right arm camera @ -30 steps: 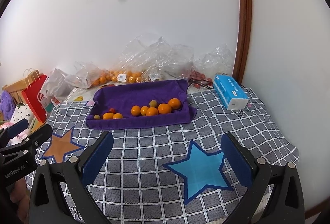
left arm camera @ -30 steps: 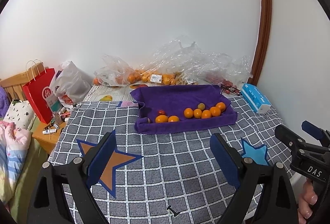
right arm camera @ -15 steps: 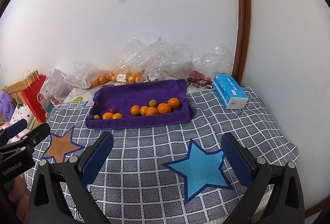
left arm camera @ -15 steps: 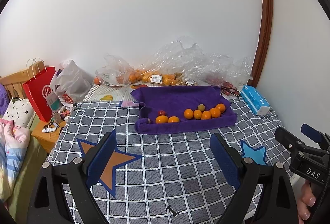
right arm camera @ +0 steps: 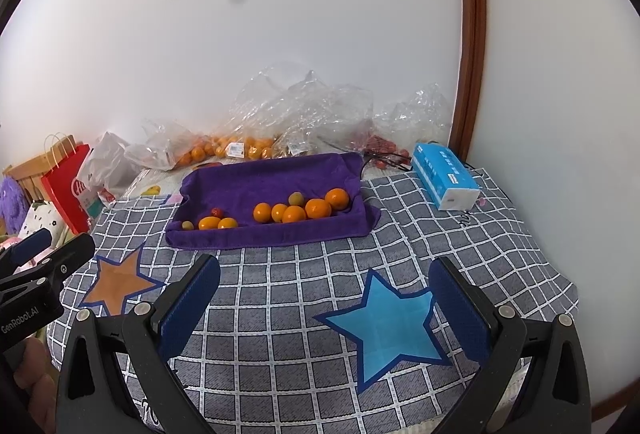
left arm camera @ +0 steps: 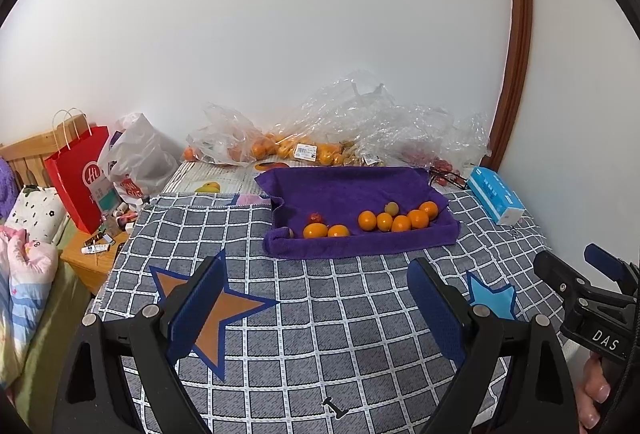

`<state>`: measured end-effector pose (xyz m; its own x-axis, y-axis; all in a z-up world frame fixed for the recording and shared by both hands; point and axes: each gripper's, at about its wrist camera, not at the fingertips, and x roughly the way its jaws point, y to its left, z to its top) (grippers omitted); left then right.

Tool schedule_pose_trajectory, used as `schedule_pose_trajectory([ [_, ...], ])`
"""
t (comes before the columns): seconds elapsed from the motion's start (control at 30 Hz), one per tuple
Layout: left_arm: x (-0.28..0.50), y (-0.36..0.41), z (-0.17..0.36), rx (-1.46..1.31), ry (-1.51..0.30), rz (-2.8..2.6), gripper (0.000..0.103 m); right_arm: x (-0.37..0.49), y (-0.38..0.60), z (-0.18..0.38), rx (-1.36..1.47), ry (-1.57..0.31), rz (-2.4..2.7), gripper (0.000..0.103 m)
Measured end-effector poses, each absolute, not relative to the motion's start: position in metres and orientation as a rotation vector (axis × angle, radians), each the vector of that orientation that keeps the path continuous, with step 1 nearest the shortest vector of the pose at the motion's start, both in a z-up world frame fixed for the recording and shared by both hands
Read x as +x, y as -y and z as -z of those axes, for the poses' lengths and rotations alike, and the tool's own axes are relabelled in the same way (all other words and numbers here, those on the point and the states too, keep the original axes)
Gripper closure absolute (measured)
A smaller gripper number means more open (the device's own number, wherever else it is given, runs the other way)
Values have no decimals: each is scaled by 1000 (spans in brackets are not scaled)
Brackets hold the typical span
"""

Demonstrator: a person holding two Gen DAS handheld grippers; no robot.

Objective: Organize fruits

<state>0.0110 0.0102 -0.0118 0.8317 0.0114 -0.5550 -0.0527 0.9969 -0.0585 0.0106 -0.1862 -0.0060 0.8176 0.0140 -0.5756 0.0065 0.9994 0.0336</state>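
A purple towel-lined tray (left arm camera: 352, 190) (right arm camera: 272, 178) sits at the far middle of the checked cloth. In it lie several oranges (left arm camera: 400, 222) (right arm camera: 294, 213), a small red fruit (left arm camera: 316, 217) (right arm camera: 216, 212) and small green fruits (left arm camera: 391, 208) (right arm camera: 296, 198). My left gripper (left arm camera: 316, 298) is open and empty, low over the cloth, well short of the tray. My right gripper (right arm camera: 324, 298) is open and empty, also short of the tray. Each gripper shows at the edge of the other's view.
Clear plastic bags with more oranges (left arm camera: 280, 148) (right arm camera: 224, 150) lie against the wall behind the tray. A blue tissue pack (left arm camera: 496, 200) (right arm camera: 444, 178) lies at the right. A red paper bag (left arm camera: 80, 174) stands left of the table. Star patches (left arm camera: 216, 310) (right arm camera: 384, 326) mark the cloth.
Both grippers have drawn back and risen slightly; the tray looks a little farther away. Both stay open and empty.
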Motion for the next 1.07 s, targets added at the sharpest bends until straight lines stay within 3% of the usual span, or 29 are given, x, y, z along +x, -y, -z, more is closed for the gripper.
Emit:
schedule_pose_trajectory([
  [1.07,5,-9,10,-79,-575,-41,10,10,182,7,33,-619,-7,0],
])
